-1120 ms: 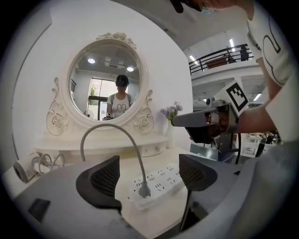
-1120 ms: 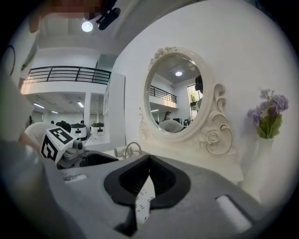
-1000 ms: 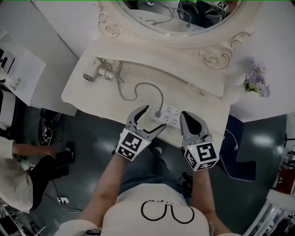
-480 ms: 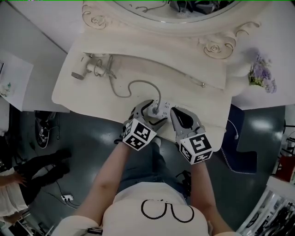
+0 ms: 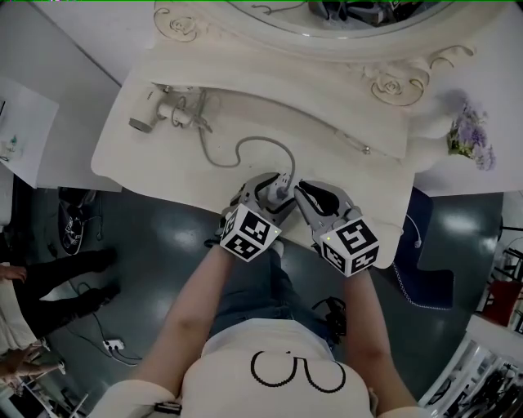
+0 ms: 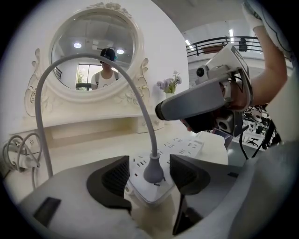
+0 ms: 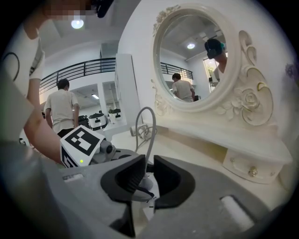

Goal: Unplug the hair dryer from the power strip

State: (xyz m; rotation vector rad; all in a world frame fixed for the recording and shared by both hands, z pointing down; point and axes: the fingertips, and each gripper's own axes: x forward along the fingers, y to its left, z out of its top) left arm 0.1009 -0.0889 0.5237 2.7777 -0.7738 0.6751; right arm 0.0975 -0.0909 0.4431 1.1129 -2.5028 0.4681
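Observation:
The white power strip lies at the front edge of the cream dressing table. A grey plug stands in its near end, and its grey cord loops away to the hair dryer at the table's far left. My left gripper has just been closing, and its pads now press on the sides of the strip's near end. My right gripper has just been opening to a narrow gap. Its tips hover beside the cord, just above the plug, holding nothing.
An oval mirror in a carved frame backs the table, above a shelf with a small drawer knob. Purple flowers stand at the right. People stand on the dark floor at the left, where cables lie.
Both grippers have dropped and moved in from the table's front edge to the plug end of the strip. The left jaws have narrowed around the strip. The right jaws have parted slightly.

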